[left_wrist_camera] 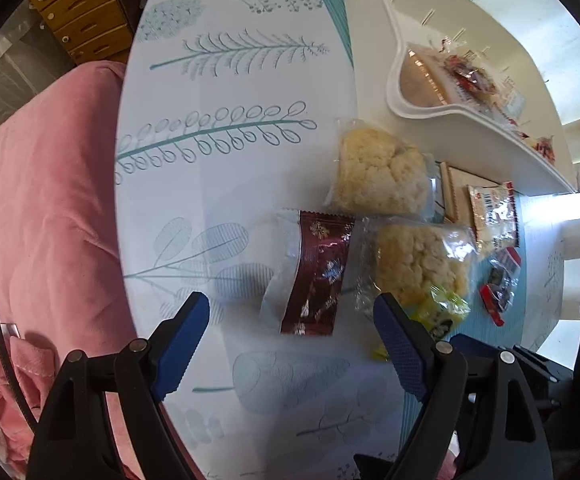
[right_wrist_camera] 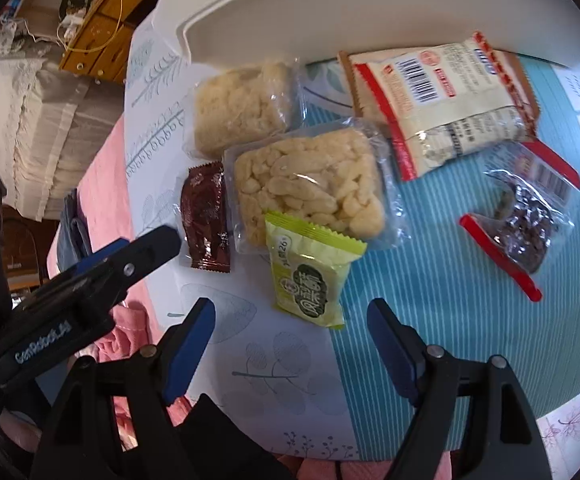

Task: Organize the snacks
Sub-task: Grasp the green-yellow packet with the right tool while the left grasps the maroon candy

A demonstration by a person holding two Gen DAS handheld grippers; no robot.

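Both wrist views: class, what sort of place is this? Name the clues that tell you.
Probably a home room: a table with a leaf-print cloth, wooden drawers behind it, and loose snack packets beside a white bin.

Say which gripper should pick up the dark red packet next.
Left. The dark red packet lies just ahead between the open left gripper fingers; the right gripper faces the green packet instead.

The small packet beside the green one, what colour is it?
Dark maroon packet with silver snowflakes, clearest in the left wrist view.
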